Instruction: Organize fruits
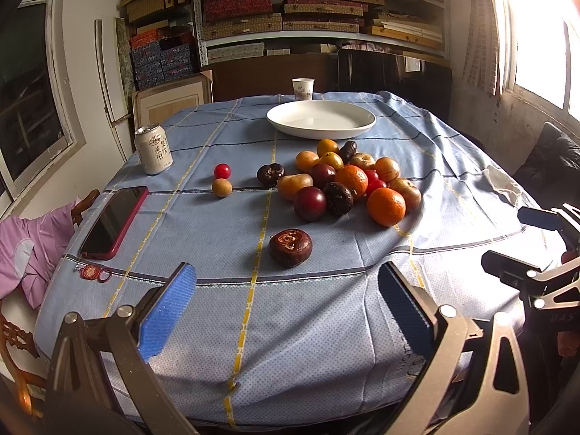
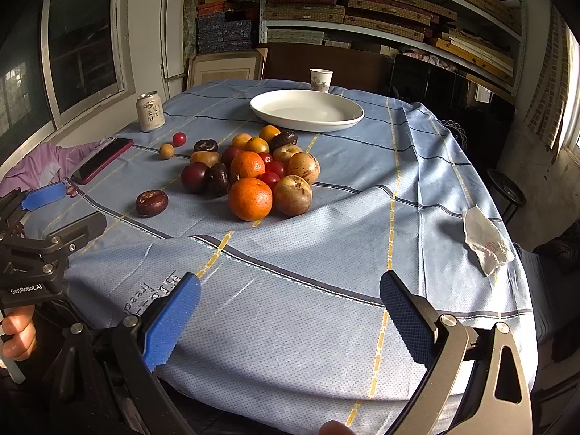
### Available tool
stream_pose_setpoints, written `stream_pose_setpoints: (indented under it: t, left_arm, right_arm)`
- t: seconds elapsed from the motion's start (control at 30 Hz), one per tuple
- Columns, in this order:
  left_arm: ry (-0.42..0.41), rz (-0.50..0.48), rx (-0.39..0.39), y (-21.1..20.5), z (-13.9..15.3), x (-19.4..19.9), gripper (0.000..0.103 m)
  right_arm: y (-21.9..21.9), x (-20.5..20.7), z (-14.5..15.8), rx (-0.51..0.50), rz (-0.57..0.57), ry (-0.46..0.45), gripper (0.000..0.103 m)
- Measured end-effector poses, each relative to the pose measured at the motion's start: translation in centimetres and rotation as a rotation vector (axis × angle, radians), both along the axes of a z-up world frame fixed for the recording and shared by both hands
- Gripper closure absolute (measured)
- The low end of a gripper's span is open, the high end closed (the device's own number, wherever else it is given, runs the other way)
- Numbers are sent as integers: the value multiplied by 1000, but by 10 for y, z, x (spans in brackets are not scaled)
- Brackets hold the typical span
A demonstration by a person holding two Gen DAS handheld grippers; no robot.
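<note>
A heap of mixed fruit [image 1: 348,181] [image 2: 253,170] lies mid-table: oranges [image 1: 386,206] [image 2: 250,198], dark plums, small red tomatoes, tan and dark brown fruits. One dark brown fruit [image 1: 290,247] [image 2: 152,203] sits apart, nearest me. A small red fruit [image 1: 222,171] and a tan one [image 1: 222,187] lie to the left. Behind the heap stands an empty white plate [image 1: 321,119] [image 2: 306,109]. My left gripper [image 1: 286,302] is open over the near cloth, holding nothing. My right gripper [image 2: 290,311] is open too, over the near right part of the table.
A drink can [image 1: 153,153] and a red-cased phone [image 1: 115,222] sit at the table's left, with a red key ring [image 1: 95,272] at the edge. A paper cup [image 1: 303,88] stands behind the plate. A crumpled tissue [image 2: 485,241] lies at the right. Shelves fill the back wall.
</note>
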State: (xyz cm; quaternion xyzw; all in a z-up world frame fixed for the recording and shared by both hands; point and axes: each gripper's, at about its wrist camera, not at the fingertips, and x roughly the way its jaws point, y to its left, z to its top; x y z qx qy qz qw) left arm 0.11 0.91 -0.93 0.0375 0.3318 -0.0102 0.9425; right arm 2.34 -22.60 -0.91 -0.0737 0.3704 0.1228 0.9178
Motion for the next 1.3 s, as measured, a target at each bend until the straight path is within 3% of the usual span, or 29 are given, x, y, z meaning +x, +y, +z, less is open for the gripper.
stream_pose_setpoints:
  t: [1.1,1.3]
  left_arm:
    - [32,16,13,4,-8,8,5]
    - [54,43,0,17,-15,21,5]
  right_arm:
    - [4,1,-4,-3,7,10,4]
    - [6,13,-11,50,40,19,4]
